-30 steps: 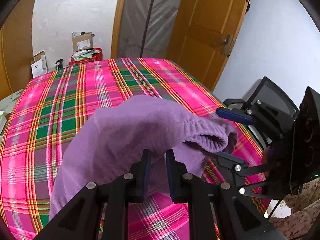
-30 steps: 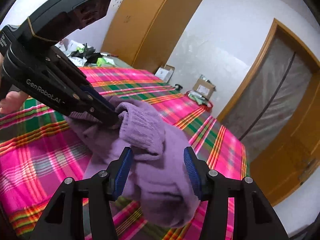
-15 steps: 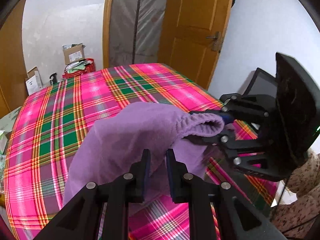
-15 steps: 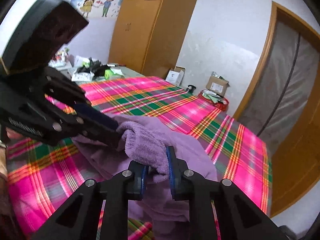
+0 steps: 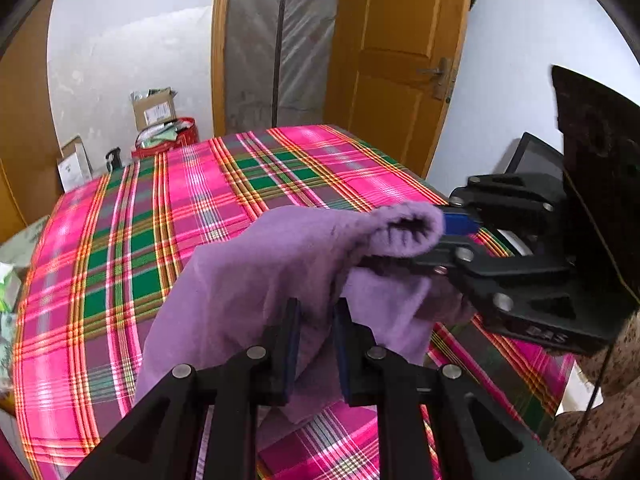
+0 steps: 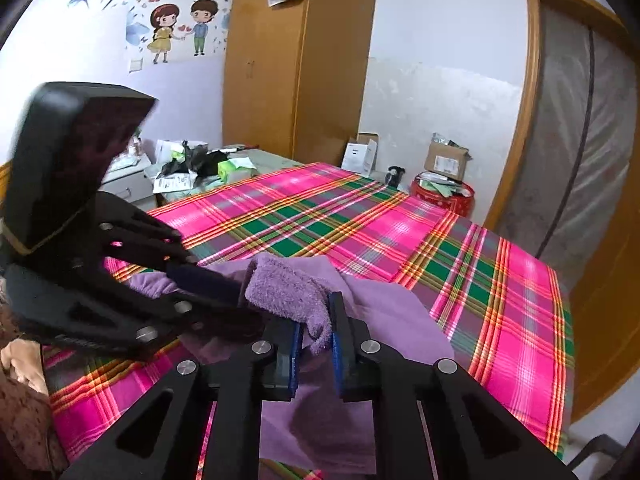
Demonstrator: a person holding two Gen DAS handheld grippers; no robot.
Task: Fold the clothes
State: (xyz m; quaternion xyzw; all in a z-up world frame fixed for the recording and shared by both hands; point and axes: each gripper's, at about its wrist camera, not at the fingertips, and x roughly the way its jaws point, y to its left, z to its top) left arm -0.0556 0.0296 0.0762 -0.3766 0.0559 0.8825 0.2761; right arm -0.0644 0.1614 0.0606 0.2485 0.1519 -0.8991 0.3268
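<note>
over the plaid cloth (image 5: pixel 192 208), both grippers' jaws pinch the purple garment (image 5: pixel 248 280), right jaws closing; no legible writing.

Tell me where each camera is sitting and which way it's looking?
Left wrist: rides the left gripper, looking past its fingers over the purple garment toward the wooden door; the right gripper shows.
Right wrist: rides the right gripper, whose jaws are closing on the garment's cuff, facing the wardrobe; the left gripper shows.
Both share the garment and plaid bedcover.
</note>
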